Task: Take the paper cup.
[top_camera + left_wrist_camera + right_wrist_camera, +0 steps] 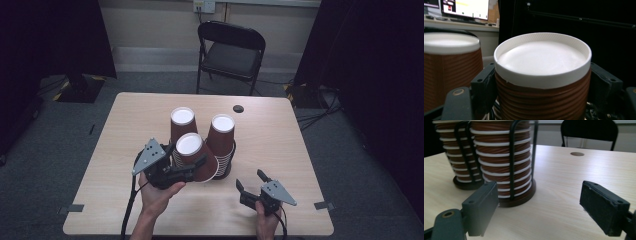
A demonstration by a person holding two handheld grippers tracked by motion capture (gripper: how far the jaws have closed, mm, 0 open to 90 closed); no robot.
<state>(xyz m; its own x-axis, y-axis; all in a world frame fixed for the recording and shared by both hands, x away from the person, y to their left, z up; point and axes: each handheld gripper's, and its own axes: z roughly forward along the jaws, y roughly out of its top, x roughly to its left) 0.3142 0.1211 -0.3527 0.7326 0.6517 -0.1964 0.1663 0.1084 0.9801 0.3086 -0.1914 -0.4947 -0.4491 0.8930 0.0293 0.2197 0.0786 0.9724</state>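
Three groups of brown ribbed paper cups with white rims stand upside down at the table's middle. One stack (182,125) is at the back left and another stack (222,135) is on the right, in a black wire holder (519,197). My left gripper (192,167) is shut on the sides of the front cup (192,150), which tilts toward me over a stack. In the left gripper view that cup (541,57) sits between both jaws, and a second cup (449,57) is at the left. My right gripper (250,178) stands open near the front edge, right of the stacks (501,157), with nothing between its jaws.
The light wooden table (150,110) has a round cable hole (238,108) near its far edge. A black folding chair (231,50) stands beyond the table. Dark curtains hang on both sides. Tape marks (75,207) lie at the front corners.
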